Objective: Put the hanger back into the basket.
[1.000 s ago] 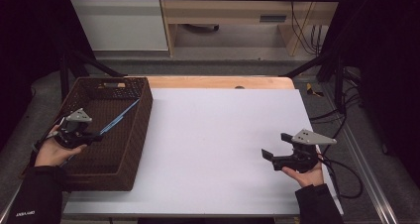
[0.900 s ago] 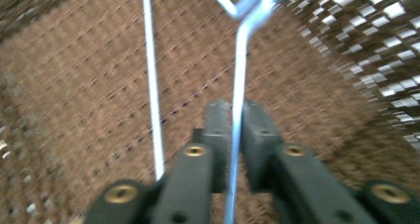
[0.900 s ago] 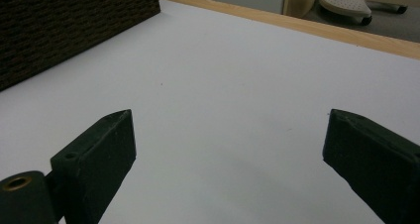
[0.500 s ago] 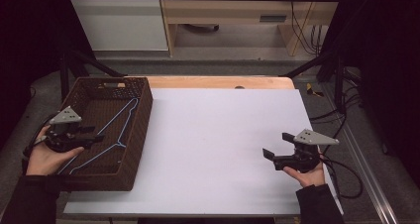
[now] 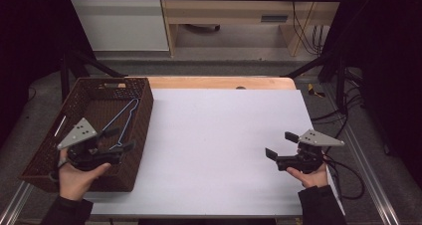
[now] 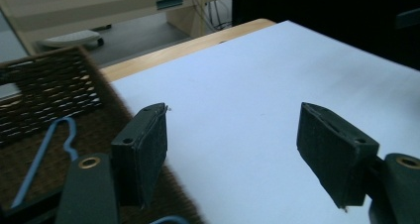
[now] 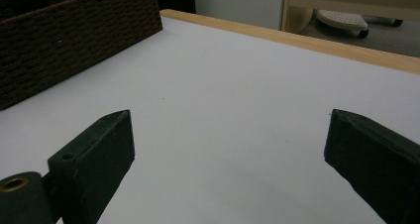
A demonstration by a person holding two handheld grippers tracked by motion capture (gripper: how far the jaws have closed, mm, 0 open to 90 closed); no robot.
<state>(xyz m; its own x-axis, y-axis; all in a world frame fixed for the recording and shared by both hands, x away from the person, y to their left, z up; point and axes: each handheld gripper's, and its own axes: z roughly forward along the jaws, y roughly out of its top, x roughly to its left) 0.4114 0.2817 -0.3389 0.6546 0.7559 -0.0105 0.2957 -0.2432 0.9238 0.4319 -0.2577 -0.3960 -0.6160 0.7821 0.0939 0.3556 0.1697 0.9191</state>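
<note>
A brown wicker basket stands on the left of the white table. A blue wire hanger lies inside it, leaning toward the right wall. My left gripper hovers over the basket's near right corner and points toward the table. Its jaws have just been opening and nothing is between them. In the left gripper view the left gripper is open, with the hanger and basket at lower left. My right gripper rests open at the table's right; the right gripper frames bare tabletop.
The basket's side wall rises at the far left in the right gripper view. A wooden strip runs along the table's far edge. Cables trail off the right edge. A black frame post stands behind the basket.
The left gripper has let go of the blue hanger, which now lies in the basket. Its jaws have opened and the hand has moved to the basket's near right. The right gripper kept still.
</note>
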